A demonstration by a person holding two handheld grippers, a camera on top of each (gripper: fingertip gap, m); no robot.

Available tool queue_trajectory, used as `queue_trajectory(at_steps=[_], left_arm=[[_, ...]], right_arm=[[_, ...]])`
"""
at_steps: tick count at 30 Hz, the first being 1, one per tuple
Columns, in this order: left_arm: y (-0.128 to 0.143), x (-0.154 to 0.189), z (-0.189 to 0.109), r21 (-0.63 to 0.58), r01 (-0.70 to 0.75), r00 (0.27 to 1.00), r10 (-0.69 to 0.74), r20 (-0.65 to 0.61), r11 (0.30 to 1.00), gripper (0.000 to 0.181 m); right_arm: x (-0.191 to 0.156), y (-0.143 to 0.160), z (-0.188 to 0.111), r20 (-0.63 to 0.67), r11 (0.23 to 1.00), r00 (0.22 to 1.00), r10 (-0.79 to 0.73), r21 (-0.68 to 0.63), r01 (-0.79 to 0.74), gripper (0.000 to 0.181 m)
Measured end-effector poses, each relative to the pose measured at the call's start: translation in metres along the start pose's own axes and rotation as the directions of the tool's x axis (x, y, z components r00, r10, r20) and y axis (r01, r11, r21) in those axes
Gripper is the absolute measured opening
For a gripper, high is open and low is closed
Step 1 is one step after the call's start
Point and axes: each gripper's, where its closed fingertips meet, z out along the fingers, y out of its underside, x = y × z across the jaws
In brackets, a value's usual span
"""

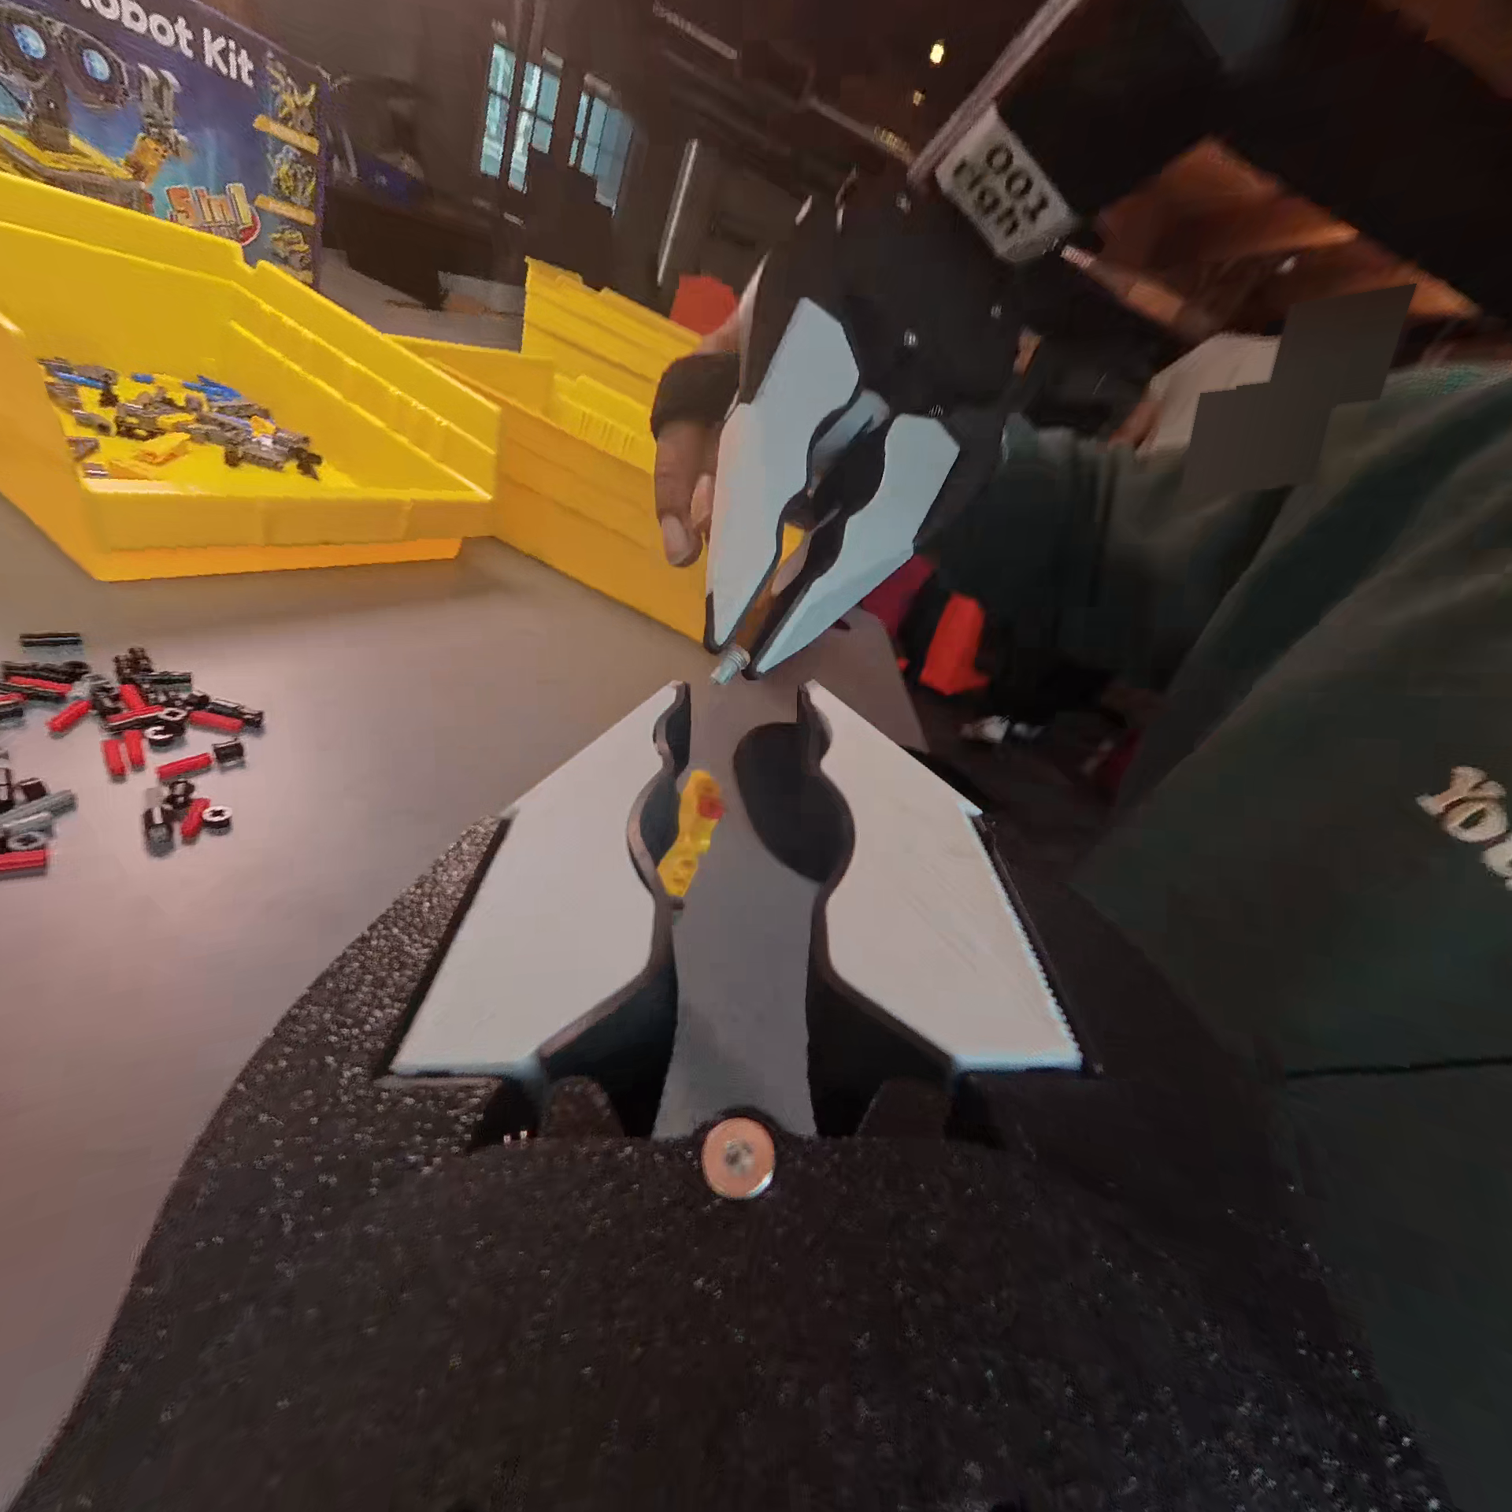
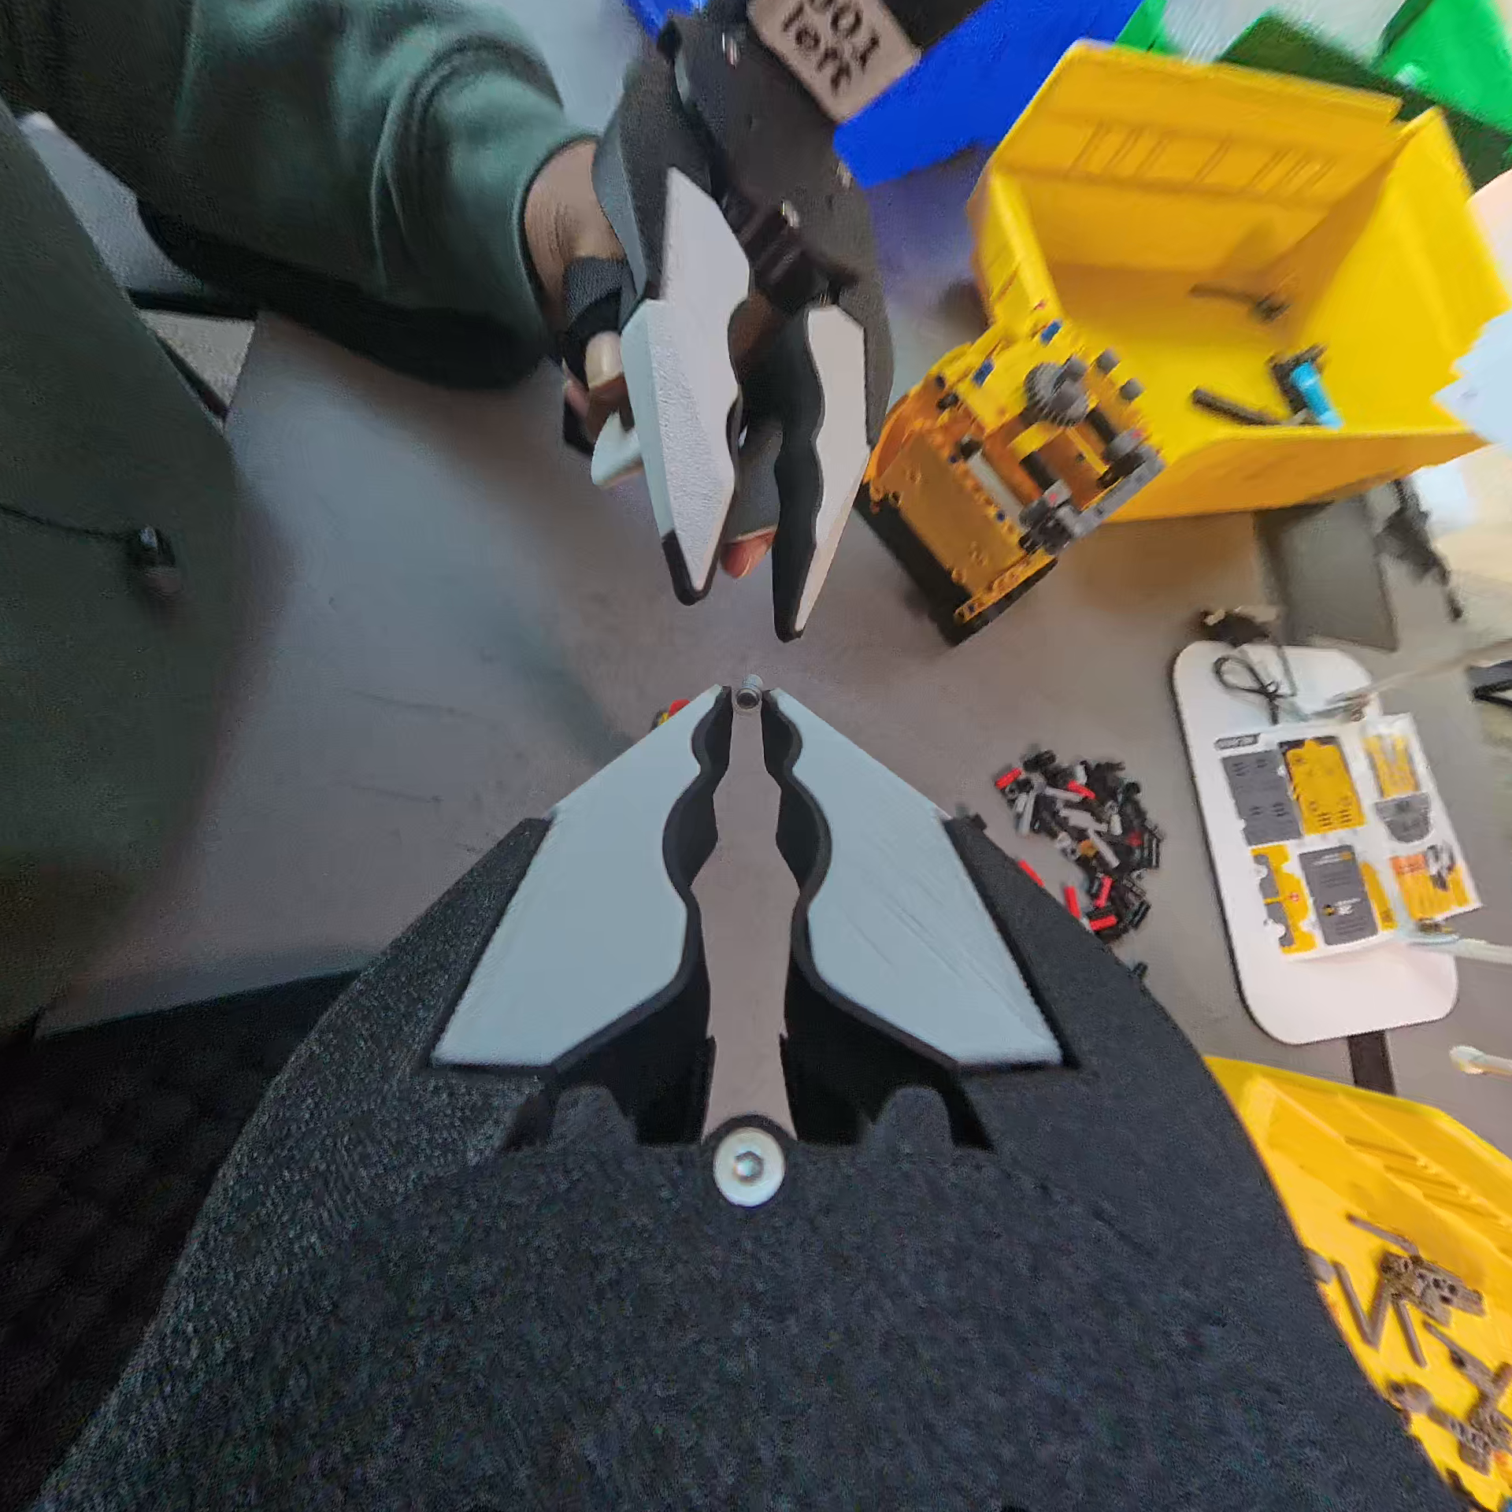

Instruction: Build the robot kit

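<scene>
My right gripper point(image 2: 747, 702) is shut on a small grey pin point(image 2: 747, 698) that sticks out of its tips. In the left wrist view the right gripper point(image 1: 735, 654) points down at my left one, with the grey pin point(image 1: 725, 671) at its tips and a yellow part point(image 1: 784, 546) between its fingers. My left gripper point(image 1: 743, 694) is open, its tips just below that pin. A small yellow piece with a red pin point(image 1: 694, 826) shows in its gap by the left finger; it seems to lie on the table. The left gripper point(image 2: 740, 609) is open in the right wrist view.
On the grey table point(image 2: 409, 654) are a pile of red and black pins point(image 1: 123, 736) point(image 2: 1080, 834), yellow bins with parts point(image 1: 245, 458) point(image 2: 1227, 245), a yellow built model point(image 2: 1006, 474), an instruction sheet point(image 2: 1342, 834) on a white board and a kit box point(image 1: 164, 106). A green sleeve point(image 2: 327, 164) is close. My left and right fingertips are right by each other.
</scene>
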Motion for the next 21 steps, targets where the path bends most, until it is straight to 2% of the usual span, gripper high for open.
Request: queue_trajectory(at_steps=[4, 6, 12, 21], left_arm=[[0.040, -0.013, 0.011, -0.230, -0.192, 0.972, 0.217, 0.088, 0.954, 0.029], [0.053, -0.016, 0.016, -0.296, -0.238, 0.956, 0.276, 0.094, 0.925, 0.027], [0.057, -0.021, 0.020, -0.322, -0.298, 0.927, 0.354, 0.128, 0.899, 0.010], [0.058, -0.020, 0.020, -0.341, -0.341, 0.905, 0.404, 0.135, 0.876, 0.007]], right_arm=[[-0.011, 0.029, 0.009, 0.130, 0.980, 0.991, 0.027, -0.197, -0.001, 0.007], [-0.014, 0.034, 0.012, 0.172, 0.968, 0.984, 0.046, -0.251, -0.002, 0.007], [-0.016, 0.036, 0.018, 0.238, 0.936, 0.971, 0.027, -0.347, 0.059, 0.007], [-0.018, 0.033, 0.016, 0.301, 0.894, 0.953, 0.024, -0.433, 0.115, 0.007]])
